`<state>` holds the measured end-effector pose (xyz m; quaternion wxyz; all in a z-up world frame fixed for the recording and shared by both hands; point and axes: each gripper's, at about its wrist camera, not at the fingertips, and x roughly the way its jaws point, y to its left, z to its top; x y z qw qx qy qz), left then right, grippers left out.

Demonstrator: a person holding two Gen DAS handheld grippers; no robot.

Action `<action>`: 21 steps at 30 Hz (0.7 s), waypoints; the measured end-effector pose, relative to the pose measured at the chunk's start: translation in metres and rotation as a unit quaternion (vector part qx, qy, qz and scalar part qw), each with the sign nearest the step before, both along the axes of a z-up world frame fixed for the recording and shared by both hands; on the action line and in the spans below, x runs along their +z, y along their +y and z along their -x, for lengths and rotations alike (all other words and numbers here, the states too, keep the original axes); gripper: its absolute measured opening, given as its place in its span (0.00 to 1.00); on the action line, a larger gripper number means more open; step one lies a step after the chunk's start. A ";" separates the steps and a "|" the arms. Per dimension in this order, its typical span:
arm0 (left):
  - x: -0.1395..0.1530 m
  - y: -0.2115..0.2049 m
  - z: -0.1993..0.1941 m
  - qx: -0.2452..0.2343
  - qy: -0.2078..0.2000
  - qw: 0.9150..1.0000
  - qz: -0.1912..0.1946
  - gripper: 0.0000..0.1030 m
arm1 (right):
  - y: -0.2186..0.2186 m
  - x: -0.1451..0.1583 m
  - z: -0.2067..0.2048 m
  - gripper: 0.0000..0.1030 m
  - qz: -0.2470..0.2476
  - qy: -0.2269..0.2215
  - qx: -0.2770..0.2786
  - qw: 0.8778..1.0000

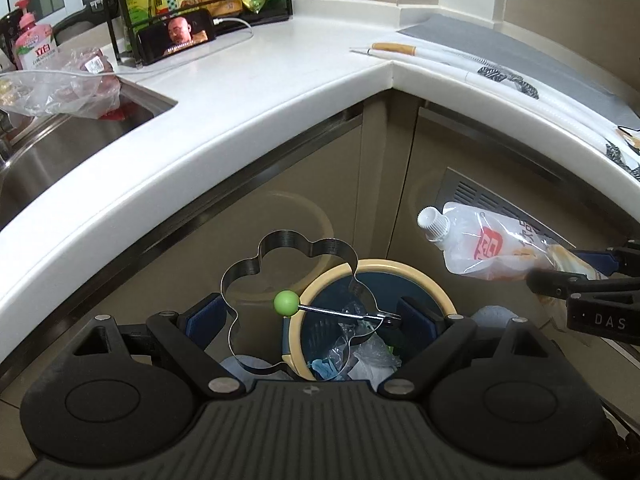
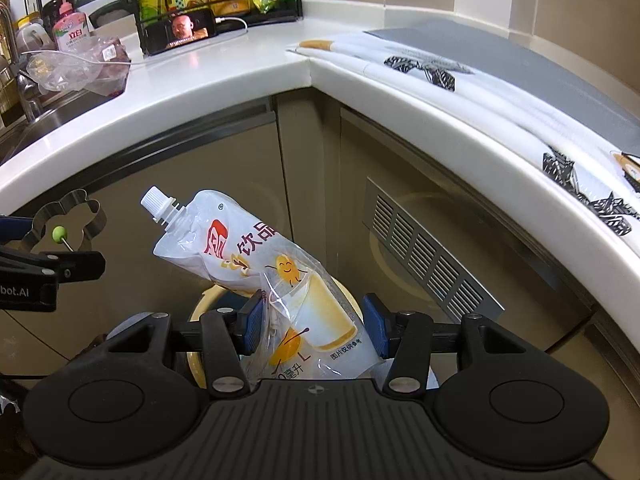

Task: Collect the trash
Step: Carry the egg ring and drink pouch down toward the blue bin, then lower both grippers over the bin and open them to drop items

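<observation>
From the left wrist, the left gripper [image 1: 310, 316] had its jaws spread wide around a flower-shaped metal mould [image 1: 288, 300], which spanned the gap between the blue pads [image 1: 204, 314]; whether both pads pressed on it was hard to tell, since its lower edge dropped behind the gripper body. A rod with a green ball [image 1: 286, 303] crossed the mould. Below stood the bin [image 1: 436, 286], cream-rimmed, with crumpled plastic inside, its near half hidden. At the right edge, the right gripper [image 1: 576, 276] was cut off by the frame, holding a spouted pouch [image 1: 480, 246] whose bottom end was out of sight.

From the right wrist, the right gripper [image 2: 316, 326] stood about half open over the bin [image 2: 200, 308]. The pouch [image 2: 248, 252] lay between the jaws, tilted with its cap [image 2: 154, 200] up-left. The left pad [image 2: 254, 320] touched it; contact at the right pad [image 2: 374, 324] could not be made out. The mould [image 2: 68, 216] and left gripper [image 2: 48, 260] showed partly at the left edge.
</observation>
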<state>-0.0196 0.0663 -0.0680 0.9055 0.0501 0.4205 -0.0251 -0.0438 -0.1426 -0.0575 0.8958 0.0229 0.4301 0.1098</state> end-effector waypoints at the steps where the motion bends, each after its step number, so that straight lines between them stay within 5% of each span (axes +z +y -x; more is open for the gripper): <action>1: -0.002 0.000 -0.001 0.000 0.003 1.000 0.000 0.91 | 0.000 -0.002 -0.001 0.52 0.000 0.003 0.000 1.000; 21: -0.059 -0.006 -0.048 0.014 0.075 0.997 -0.007 0.91 | 0.016 -0.043 -0.035 0.52 0.021 0.055 0.029 0.998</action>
